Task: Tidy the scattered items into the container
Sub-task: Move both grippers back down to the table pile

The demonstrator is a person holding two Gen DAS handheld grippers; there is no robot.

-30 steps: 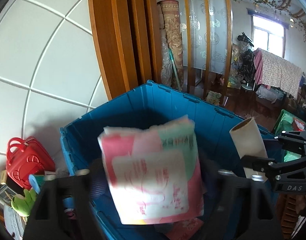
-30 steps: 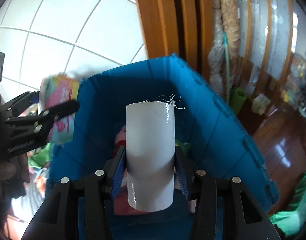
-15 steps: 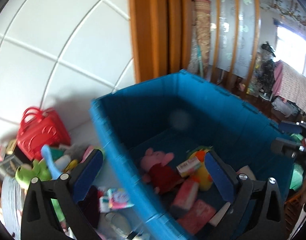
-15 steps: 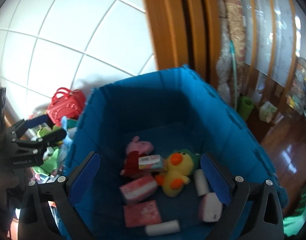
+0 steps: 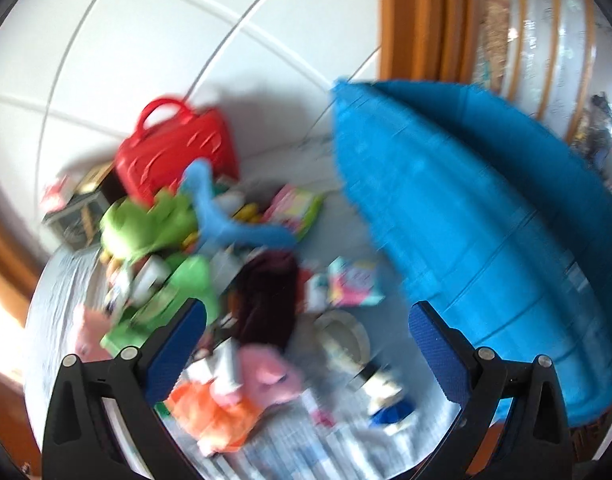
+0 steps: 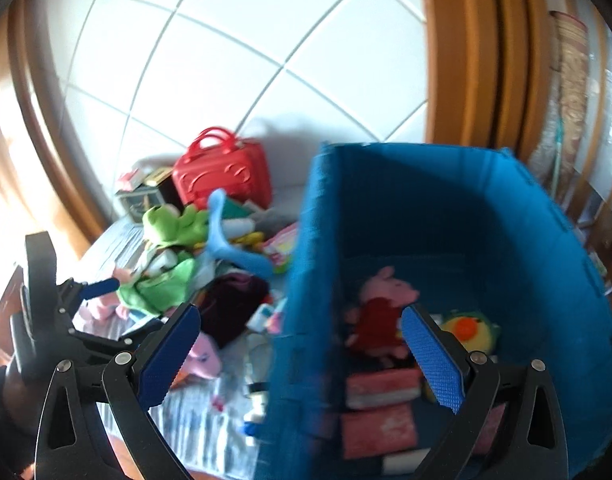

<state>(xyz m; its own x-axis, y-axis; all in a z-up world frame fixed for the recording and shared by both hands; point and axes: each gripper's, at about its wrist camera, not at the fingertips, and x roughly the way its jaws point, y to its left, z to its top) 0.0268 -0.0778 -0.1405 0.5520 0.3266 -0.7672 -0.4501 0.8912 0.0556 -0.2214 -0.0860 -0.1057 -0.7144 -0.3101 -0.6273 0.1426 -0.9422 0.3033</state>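
A big blue bin (image 6: pixel 525 216) (image 5: pixel 485 208) stands on the right; inside lie a pink pig plush (image 6: pixel 385 292), a yellow duck plush (image 6: pixel 469 328) and pink tissue packs (image 6: pixel 379 426). Left of the bin a heap of items lies on a striped cloth: a green frog plush (image 5: pixel 146 224) (image 6: pixel 172 220), a blue plush (image 5: pixel 226 224), a dark maroon cloth (image 5: pixel 266 296), a pink plush (image 5: pixel 266 372). My left gripper (image 5: pixel 307 354) hangs open and empty over that heap, also seen at the left edge of the right wrist view (image 6: pixel 86 304). My right gripper (image 6: pixel 302 354) is open and empty, straddling the bin's left wall.
A red toy case (image 5: pixel 178 148) (image 6: pixel 226 172) stands against the white tiled wall behind the heap, with small boxes (image 6: pixel 146 196) beside it. A small bottle (image 5: pixel 379 384) lies near the bin's base. Wooden door frame and patterned glass stand at the far right.
Both grippers let go of their loads, a tissue pack and a white roll, into the bin. Both then swung left; the left one dropped toward the heap.
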